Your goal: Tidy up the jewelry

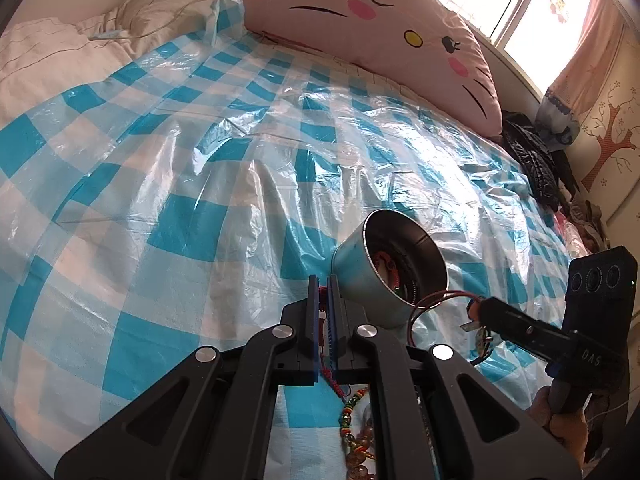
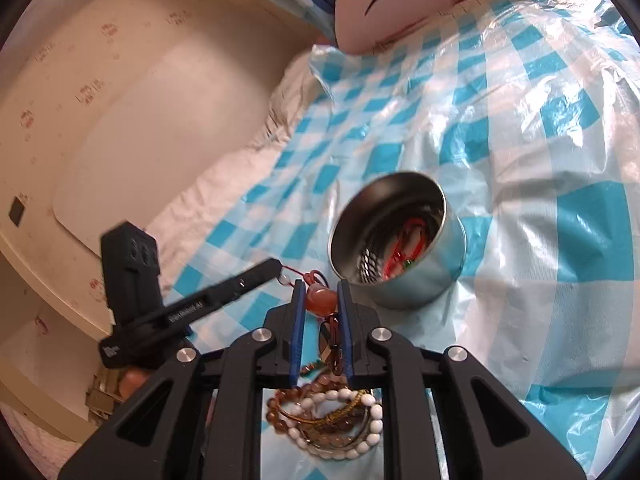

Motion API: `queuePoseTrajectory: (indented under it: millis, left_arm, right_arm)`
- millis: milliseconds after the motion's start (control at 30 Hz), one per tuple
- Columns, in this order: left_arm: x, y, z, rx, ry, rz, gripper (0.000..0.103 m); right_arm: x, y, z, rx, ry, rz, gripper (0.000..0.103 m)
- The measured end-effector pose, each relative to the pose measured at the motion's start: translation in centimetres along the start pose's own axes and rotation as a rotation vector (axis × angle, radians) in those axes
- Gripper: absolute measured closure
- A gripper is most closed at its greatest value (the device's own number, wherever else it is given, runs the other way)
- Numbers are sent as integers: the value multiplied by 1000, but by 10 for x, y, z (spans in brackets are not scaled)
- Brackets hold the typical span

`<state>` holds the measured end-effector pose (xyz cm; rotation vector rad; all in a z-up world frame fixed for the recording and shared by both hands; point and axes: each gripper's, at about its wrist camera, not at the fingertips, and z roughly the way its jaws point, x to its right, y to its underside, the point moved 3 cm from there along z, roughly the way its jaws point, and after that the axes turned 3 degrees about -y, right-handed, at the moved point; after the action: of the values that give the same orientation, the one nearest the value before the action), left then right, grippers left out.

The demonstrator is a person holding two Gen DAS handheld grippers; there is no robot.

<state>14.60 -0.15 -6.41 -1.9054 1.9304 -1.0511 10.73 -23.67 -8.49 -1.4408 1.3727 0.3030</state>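
A round metal tin [image 1: 390,270] sits on the checked plastic sheet with red jewelry inside; it also shows in the right wrist view [image 2: 400,240]. My left gripper [image 1: 324,284] is shut on a red cord of a necklace [image 1: 322,312], just left of the tin. My right gripper [image 2: 320,288] is shut on the orange stone pendant [image 2: 320,300] of the same red-cord necklace, close to the tin's near side. A pile of bead bracelets [image 2: 332,420], brown and white, lies under the right gripper. Multicoloured beads [image 1: 352,420] lie under the left gripper.
The blue-and-white checked plastic sheet [image 1: 200,160] covers the bed. A pink cat-face pillow [image 1: 400,28] lies at the far edge. Dark clothes [image 1: 536,160] are piled at the right. A cream headboard and wall [image 2: 120,120] stand left in the right wrist view.
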Motion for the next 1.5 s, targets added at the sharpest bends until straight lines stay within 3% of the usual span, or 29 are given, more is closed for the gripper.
queuePoseTrajectory:
  millis: [167,433,667,1500]
  left_arm:
    - [15,-2,-14,62,66,46,99]
    - [33,-3,-33,142,134,99,99]
    - [44,-11,-35,156,250,71,99]
    - [65,-28,13,97,259,31,99]
  right_arm:
    - [3,-10,-16,94,-24,35,86]
    - [4,-17,-28,164,-4,36,86]
    - [6,-21,-41,223,1,44,86]
    - [11,-26,-54,282,14,68,86]
